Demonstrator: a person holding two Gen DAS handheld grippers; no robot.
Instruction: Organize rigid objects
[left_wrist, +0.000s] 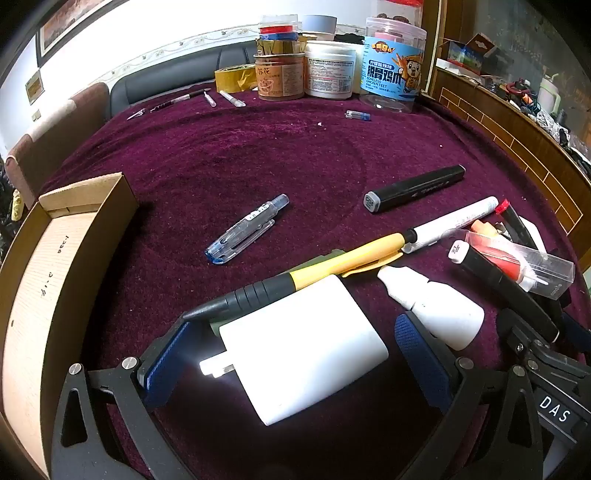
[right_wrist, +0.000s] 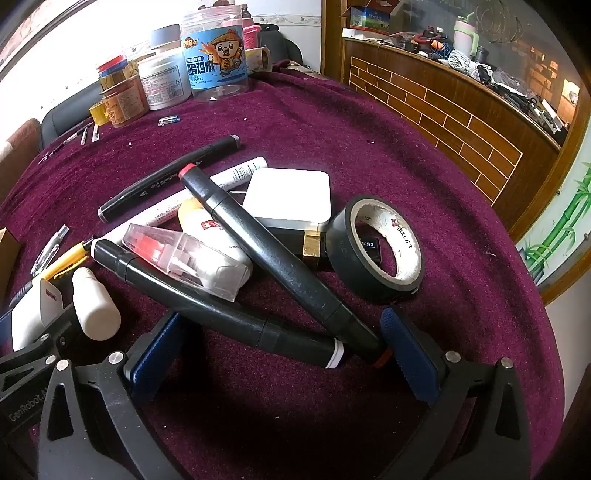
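Two hand-held grippers poised over a heap of small rigid items on a counter (left_wrist: 295, 147) covered in purple cloth. The left gripper (left_wrist: 295, 354) has its jaws spread wide around a white plug adapter (left_wrist: 306, 354), which lies between the blue pads (left_wrist: 166, 362) without either pad visibly pressing on it; the jaws are released, holding nothing. A yellow-and-black pen (left_wrist: 314, 273) rests against the adapter's far edge, and a white dropper bottle (left_wrist: 436, 306) lies at three o'clock, just beside the right-hand pad. An open cardboard box (left_wrist: 48, 266) stands at nine o'clock, probably the bin for the sorted pieces. The right gripper (right_wrist: 288, 354) is likewise released, its jaws straddling the near ends of two crossed black markers (right_wrist: 280, 254), neither clearly touched. Beyond them at twelve o'clock lie a clear plastic case (right_wrist: 184, 258) and a white square box (right_wrist: 291, 195); a roll of black tape (right_wrist: 376, 247) sits at one o'clock. The heaping suggests unsorted stock awaiting removal piece by piece.
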